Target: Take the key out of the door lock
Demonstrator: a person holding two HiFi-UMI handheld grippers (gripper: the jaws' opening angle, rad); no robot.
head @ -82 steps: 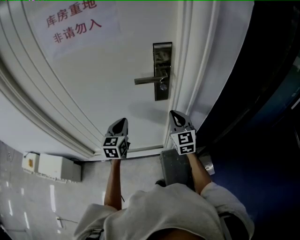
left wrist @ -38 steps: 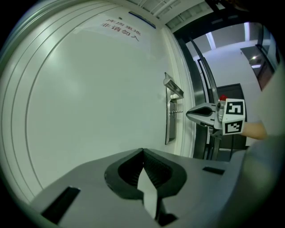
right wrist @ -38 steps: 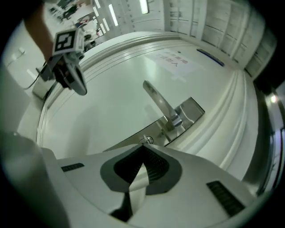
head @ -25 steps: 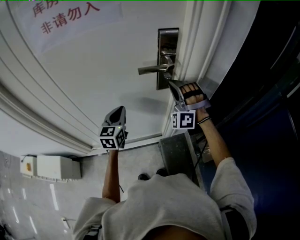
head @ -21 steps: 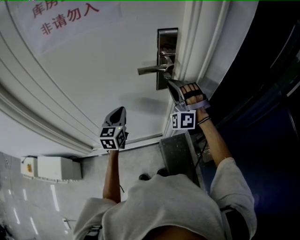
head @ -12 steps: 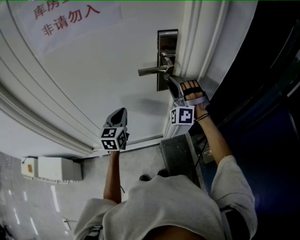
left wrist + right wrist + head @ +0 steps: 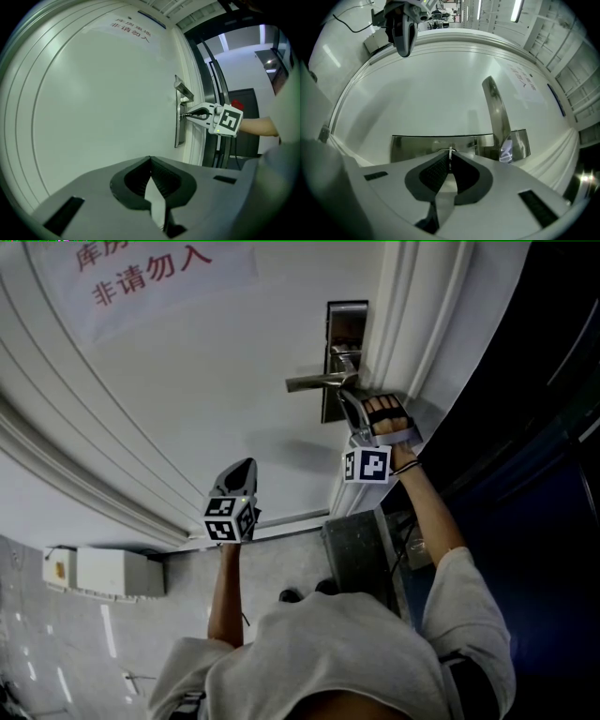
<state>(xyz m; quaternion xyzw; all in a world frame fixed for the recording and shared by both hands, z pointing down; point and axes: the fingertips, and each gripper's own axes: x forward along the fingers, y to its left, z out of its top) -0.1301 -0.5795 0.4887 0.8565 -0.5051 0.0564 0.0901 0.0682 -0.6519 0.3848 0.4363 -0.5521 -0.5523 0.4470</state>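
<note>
while the right gripper (image 7: 348, 401) is at the lock plate (image 7: 345, 322) by the door's (image 7: 216, 390) frame-side edge, the left gripper (image 7: 244, 465) hangs well apart.
head view: bare door face lies open left of the handle (image 7: 314, 382). left gripper view: its jaws are together, empty. right gripper view: jaws, just closing, pinch the thin key (image 7: 450, 152) at the lock plate, beside the handle's base.
</note>
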